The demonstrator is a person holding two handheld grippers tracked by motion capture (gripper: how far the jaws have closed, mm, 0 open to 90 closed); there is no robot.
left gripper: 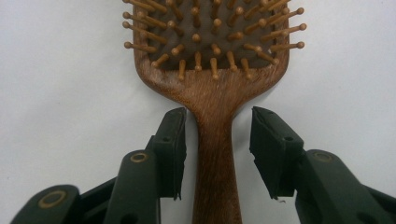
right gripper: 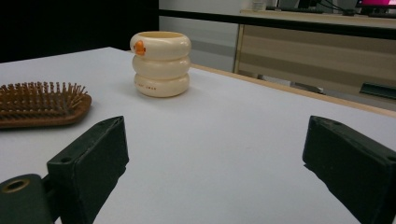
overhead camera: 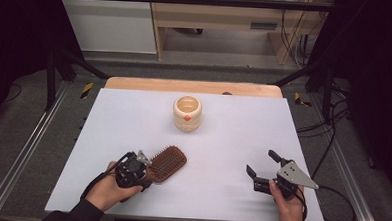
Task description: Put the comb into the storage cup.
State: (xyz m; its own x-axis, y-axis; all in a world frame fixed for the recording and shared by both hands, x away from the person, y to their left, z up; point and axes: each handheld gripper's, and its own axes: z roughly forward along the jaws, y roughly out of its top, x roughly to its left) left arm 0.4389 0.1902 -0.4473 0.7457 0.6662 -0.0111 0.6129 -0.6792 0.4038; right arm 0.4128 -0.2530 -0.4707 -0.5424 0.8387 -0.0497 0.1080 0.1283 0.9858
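A brown wooden hairbrush (overhead camera: 167, 162) lies bristles up on the white table top (overhead camera: 134, 113), near the front left. My left gripper (overhead camera: 149, 169) is low over its handle. In the left gripper view the brush handle (left gripper: 215, 154) runs between the two jaws; my left gripper (left gripper: 217, 114) is open, with a small gap on each side. My right gripper (overhead camera: 260, 162) is at the front right, open, with nothing between its jaws. From the right gripper (right gripper: 215, 126) I see the brush head (right gripper: 42, 105) at the left.
A cream ringed cup (overhead camera: 187, 113) with an orange mark stands upright at the middle back of the table, also seen in the right gripper view (right gripper: 161, 63). A wooden strip (overhead camera: 192, 86) borders the far edge. Cables (overhead camera: 332, 146) lie on the floor at the right.
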